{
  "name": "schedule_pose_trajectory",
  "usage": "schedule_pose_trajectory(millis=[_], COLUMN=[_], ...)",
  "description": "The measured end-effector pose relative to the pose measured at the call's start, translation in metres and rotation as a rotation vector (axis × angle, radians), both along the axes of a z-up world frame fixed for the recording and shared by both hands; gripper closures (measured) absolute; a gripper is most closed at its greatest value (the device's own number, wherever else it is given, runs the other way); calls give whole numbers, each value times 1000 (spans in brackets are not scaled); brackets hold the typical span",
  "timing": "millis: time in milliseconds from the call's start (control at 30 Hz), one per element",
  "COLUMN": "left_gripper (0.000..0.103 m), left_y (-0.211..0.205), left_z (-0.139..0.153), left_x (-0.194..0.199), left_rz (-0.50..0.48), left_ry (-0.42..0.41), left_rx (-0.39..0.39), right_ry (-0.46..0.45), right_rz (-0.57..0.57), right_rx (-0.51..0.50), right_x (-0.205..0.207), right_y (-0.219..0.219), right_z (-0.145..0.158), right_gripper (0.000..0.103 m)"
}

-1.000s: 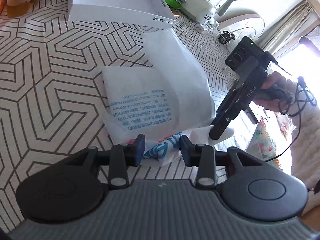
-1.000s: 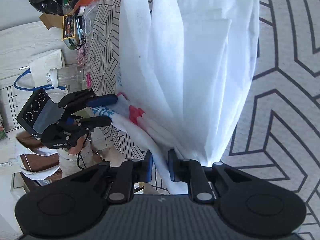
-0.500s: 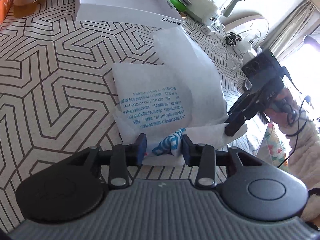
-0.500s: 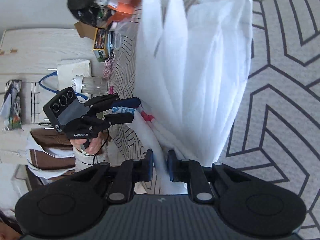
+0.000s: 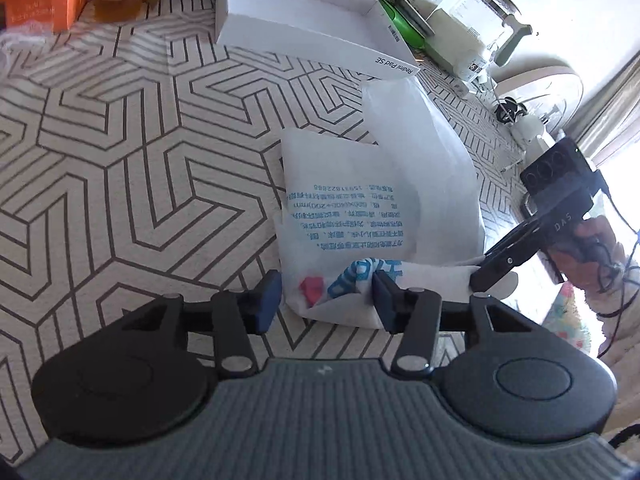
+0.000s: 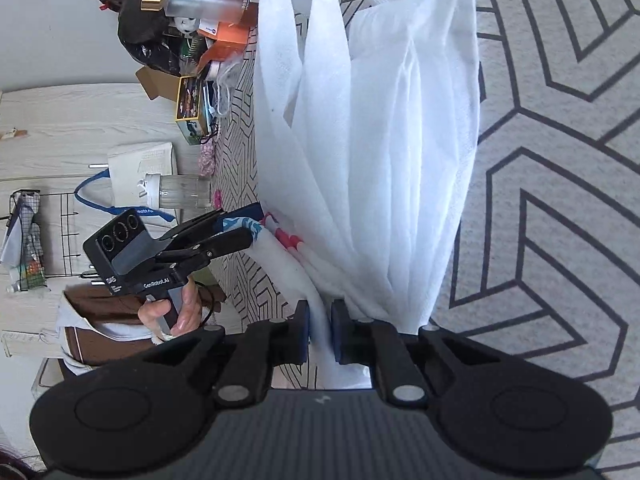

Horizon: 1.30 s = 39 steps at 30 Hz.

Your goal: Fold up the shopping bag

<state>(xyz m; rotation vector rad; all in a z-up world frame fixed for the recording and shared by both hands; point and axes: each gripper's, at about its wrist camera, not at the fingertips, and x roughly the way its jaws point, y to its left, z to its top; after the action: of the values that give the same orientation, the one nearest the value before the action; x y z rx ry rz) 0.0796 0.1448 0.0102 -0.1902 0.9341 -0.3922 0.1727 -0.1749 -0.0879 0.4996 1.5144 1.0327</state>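
Shopping bag: the white shopping bag (image 5: pixel 348 216) lies on the patterned desk (image 5: pixel 132 168), directly ahead of the left hand-held gripper (image 5: pixel 326 296), partly folded, its blue-printed panel facing up and its near edge raised.

Left hand-held gripper: fingers spread wide. The bag's near printed corner sits between them, but neither pad clearly presses on it.

Right hand-held gripper: the right hand-held gripper (image 6: pixel 319 330) has its fingers drawn close on a gathered strip of the bag's edge, pinching it. From the left wrist view it sits to the right of the left gripper, at the same near edge.

Step in hand: judged from this, the near edge is being carried over for another fold.

Doing it well: keep the right pinch firm so the loose layers, which fan out ahead of that gripper, do not slip apart. Close the left fingers only once the corner is fully between the pads. Move both ends level, then lay the edge flat to avoid a skewed crease.

Risk: the fabric looks thin and limp, so it may sag between the two grips.

Containers: a shallow white box (image 5: pixel 304 36) lies beyond the bag, far ahead of the left gripper. Its open tray appears to hold nothing. A clear lidded jar (image 5: pixel 486 16) stands further right, its contents unclear.
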Motion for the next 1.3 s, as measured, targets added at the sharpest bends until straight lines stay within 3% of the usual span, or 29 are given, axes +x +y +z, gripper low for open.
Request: schedule_pose_trajectory(millis=[67,167,200,300,467,533,600,800,933,1067,1133,1233,1267,1300], left_gripper=[59,59,59,79,80,80,80,79,80,80,80,81,81,81], left_y=[-18,-39,-45,-60,-70,-65,-65,-67,-76,-70,-64,-63,-63,-64], left_z=[21,40,42,41,25,17,9,11,1,-4,-7,-8,-8,-7], left_x=[-17,-40,-46,-51,-40,-31,-26,-17,-4,7,11,11,11,10], left_rz=[-19,-82,-128,-237,-264,-277,-279,-243,-187,-146,-128,-120,-121,-121], left_ry=[-143,-264,-262,-180,-139,-114,-85,-90,-29,39,68,72,72,71], left_rx=[160,265,260,197,143,58,26,45,131,91,55,47,50,56], right_ry=[-6,-15,-16,-11,-18,-25,-26,-10,-6,-35,-98,-307,-377,-502], right_rz=[2,6,8,10,-1,2,5,14,15,18,22,37,42,42], right_rx=[-15,-40,-48,-63,-61,-57,-53,-42,-44,-43,-39,-35,-34,-42], right_x=[-1,-1,-1,-1,-4,-4,-4,1,2,-1,-6,-24,-30,-44], right_y=[0,2,3,4,-3,-4,-5,-6,-6,-5,-5,-9,-10,-10], right_z=[2,6,7,8,8,7,6,4,4,7,15,41,50,62], right_gripper=[93,93,93,93,93,93,93,93,92,90,84,62,57,57])
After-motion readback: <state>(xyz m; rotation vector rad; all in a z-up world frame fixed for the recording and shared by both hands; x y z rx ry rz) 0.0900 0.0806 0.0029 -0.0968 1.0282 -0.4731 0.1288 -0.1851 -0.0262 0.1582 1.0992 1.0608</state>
